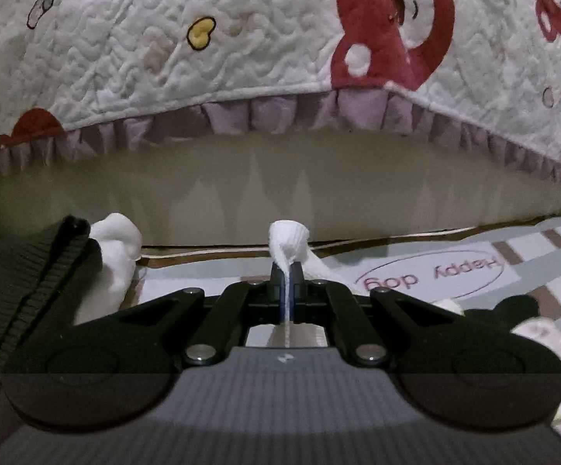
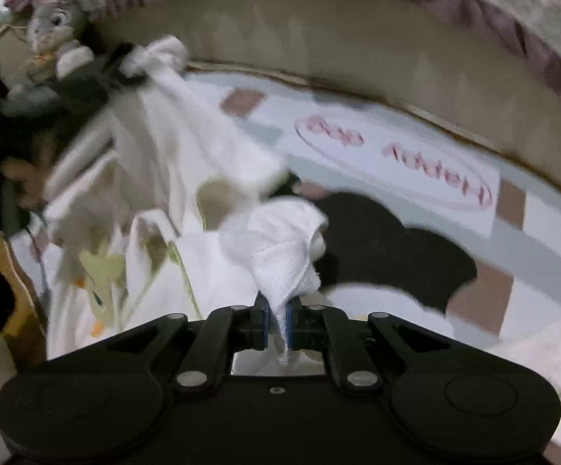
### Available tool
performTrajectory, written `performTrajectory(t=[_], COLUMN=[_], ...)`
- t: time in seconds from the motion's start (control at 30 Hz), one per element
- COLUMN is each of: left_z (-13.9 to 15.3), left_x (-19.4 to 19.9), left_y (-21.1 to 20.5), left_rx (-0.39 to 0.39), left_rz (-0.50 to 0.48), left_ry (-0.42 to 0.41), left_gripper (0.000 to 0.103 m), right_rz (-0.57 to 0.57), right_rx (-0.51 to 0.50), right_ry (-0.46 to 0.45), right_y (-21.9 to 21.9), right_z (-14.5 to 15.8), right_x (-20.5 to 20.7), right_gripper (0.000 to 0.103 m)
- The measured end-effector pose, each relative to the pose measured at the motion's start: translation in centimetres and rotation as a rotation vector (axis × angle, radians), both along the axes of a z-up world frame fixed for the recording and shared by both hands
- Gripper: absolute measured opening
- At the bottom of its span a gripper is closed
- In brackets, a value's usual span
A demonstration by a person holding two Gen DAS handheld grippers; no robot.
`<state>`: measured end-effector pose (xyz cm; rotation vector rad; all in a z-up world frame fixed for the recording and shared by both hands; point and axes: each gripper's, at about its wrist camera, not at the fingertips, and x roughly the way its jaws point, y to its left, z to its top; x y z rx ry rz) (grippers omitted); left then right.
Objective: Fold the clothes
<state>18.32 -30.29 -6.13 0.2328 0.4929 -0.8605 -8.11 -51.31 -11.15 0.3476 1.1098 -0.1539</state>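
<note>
A white garment (image 2: 171, 155) is held up over a printed mat (image 2: 513, 240). My right gripper (image 2: 277, 319) is shut on a bunched white edge of it (image 2: 286, 248); the cloth spreads to the left, blurred, with a pale floral print low down. My left gripper (image 1: 287, 275) is shut on another pinched white tuft of the garment (image 1: 288, 238), low over the mat (image 1: 532, 259). More white cloth (image 1: 115, 255) shows left of it. The garment's full shape is hidden.
A quilted white bedspread (image 1: 241, 38) with red prints and a purple ruffle hangs over a beige mattress side (image 1: 280, 186) ahead. A dark green knit garment (image 1: 20, 279) lies at left. A grey plush rabbit (image 2: 53, 35) sits far left. A dark shadow (image 2: 389, 248) falls on the mat.
</note>
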Motion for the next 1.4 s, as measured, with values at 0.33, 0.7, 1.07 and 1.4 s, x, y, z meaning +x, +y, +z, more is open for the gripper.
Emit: performTrajectory(t=[0.33, 0.7, 1.07, 1.4], left_z=[1.1, 1.6, -6.2, -7.3], left_x=[2.2, 9.8, -3.7, -15.1], left_y=[-3.2, -4.7, 2.8, 1.6], left_rx=[0.022, 0.000, 0.137, 0.124], left_rz=[0.043, 0.299, 0.099, -0.033], left_ry=[-0.091, 0.036, 0.301, 0.370], left_gripper=[0.002, 0.036, 0.041, 0.042], right_rz=[-0.142, -0.452, -0.362, -0.217], right_rx=[-0.173, -0.331, -0.177, -0.137], right_ry=[-0.072, -0.380, 0.040, 0.156], right_y=[-4.5, -13.6, -8.4, -1.5], right_z=[0.8, 4.3, 0.5, 0.5], right_x=[1.7, 6.9, -0.6, -11.5], right_gripper=[0.008, 0.054, 0.053, 0.055])
